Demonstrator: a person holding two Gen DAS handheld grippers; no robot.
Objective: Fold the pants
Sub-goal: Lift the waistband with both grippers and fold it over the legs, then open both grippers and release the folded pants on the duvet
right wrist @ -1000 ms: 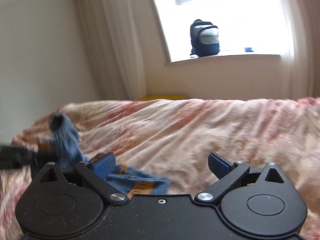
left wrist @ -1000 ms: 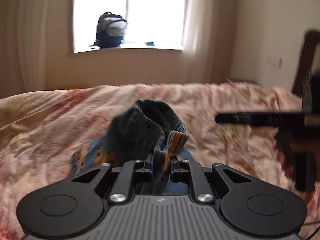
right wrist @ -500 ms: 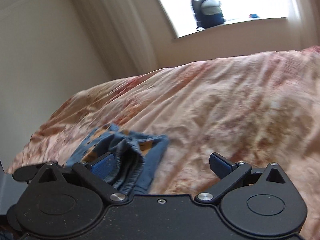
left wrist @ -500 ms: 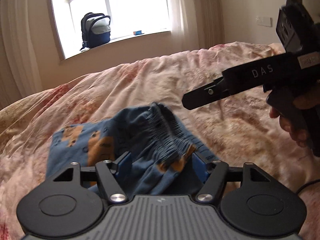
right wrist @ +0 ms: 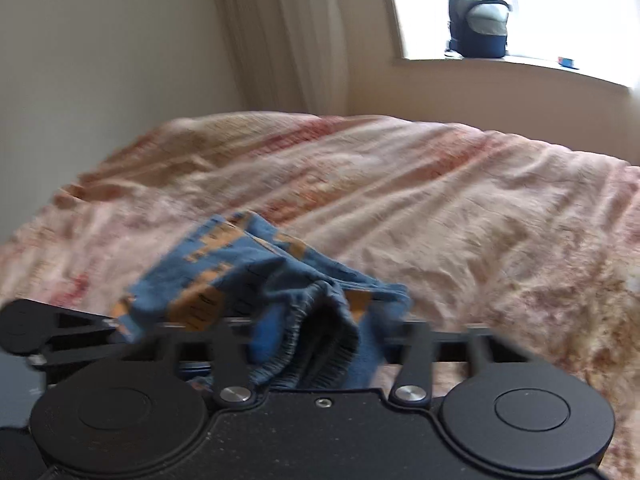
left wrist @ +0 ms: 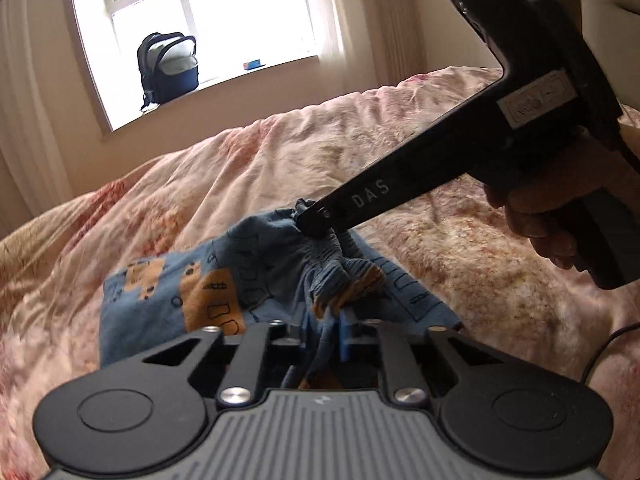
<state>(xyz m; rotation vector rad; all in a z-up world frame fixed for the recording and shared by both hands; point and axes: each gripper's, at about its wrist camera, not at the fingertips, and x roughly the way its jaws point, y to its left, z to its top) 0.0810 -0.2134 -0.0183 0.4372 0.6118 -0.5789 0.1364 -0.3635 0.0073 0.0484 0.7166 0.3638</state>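
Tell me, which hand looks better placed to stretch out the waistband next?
Probably the right. Both grippers have just closed on the waistband; the right gripper pinches its far end beside bare blanket, while the left gripper sits over the pants.

Left wrist view: sitting just behind the left gripper [left wrist: 324, 330], looking forward and downward along its fingers, close over the pants [left wrist: 240, 280] on the bed [left wrist: 120, 220]; facing the window [left wrist: 200, 20] beyond the bed, the right gripper [left wrist: 316, 220] crossing in from the right.

Right wrist view: riding just behind the right gripper [right wrist: 316, 340], tilting downward, very near the pants [right wrist: 260, 272], blurred; window [right wrist: 540, 0] showing at upper right beyond the bed [right wrist: 440, 200].

Shared: pants, bed, window, and the backpack [left wrist: 168, 66] [right wrist: 478, 20] standing on the window's sill.
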